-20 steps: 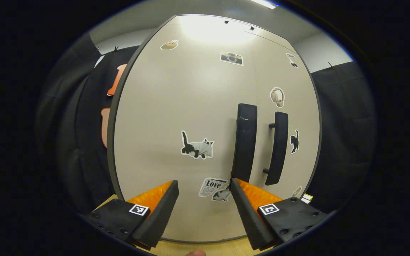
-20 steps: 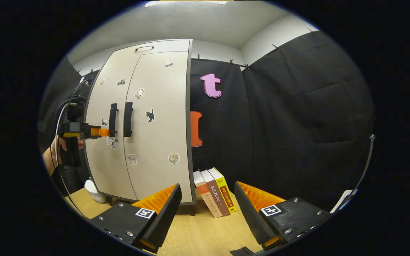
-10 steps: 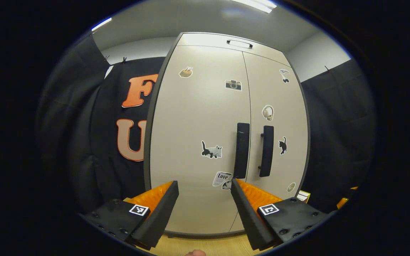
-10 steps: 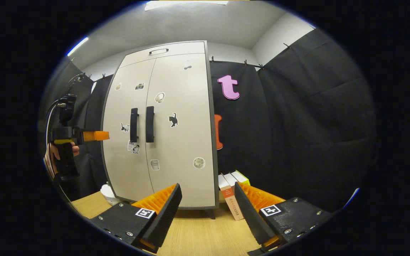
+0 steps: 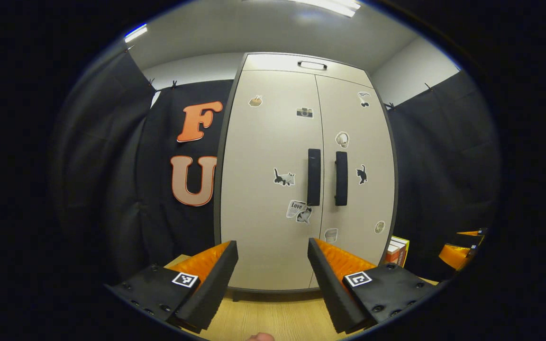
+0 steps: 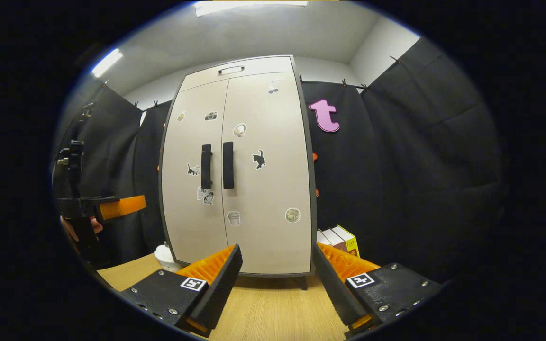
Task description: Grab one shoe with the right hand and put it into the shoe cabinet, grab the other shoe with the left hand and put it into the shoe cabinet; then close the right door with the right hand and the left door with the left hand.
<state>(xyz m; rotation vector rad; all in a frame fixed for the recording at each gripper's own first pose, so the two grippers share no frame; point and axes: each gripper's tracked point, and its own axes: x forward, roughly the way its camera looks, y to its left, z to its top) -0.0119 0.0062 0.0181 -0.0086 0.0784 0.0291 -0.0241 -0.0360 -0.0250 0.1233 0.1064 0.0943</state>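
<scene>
Left gripper (image 5: 272, 265) has its fingers spread apart with nothing between them, held off the shoe cabinet (image 5: 273, 237) and aimed at its front; the same gripper also shows at the far left of the right gripper view, held by a hand (image 6: 76, 227), clear of the cabinet. Right gripper (image 6: 275, 270) is likewise spread and empty, hanging above the wooden table (image 6: 273, 312) and facing the cabinet from the other side. Left door (image 5: 268, 142) and right door (image 5: 356, 203) both sit flush, seam closed, the two black handles (image 5: 314, 176) side by side and untouched by either gripper. No shoes to be seen on the table or in a grip, so by my read they are inside, though the shut doors hide that. Judging by this, every step looks done: shoes stowed, right door closed, left door closed. Nothing seems left but letting the grippers rest. Beside the cabinet's right edge stand some books (image 6: 339, 237); a small white object (image 6: 164, 253) sits at its left foot, too small to identify.
</scene>
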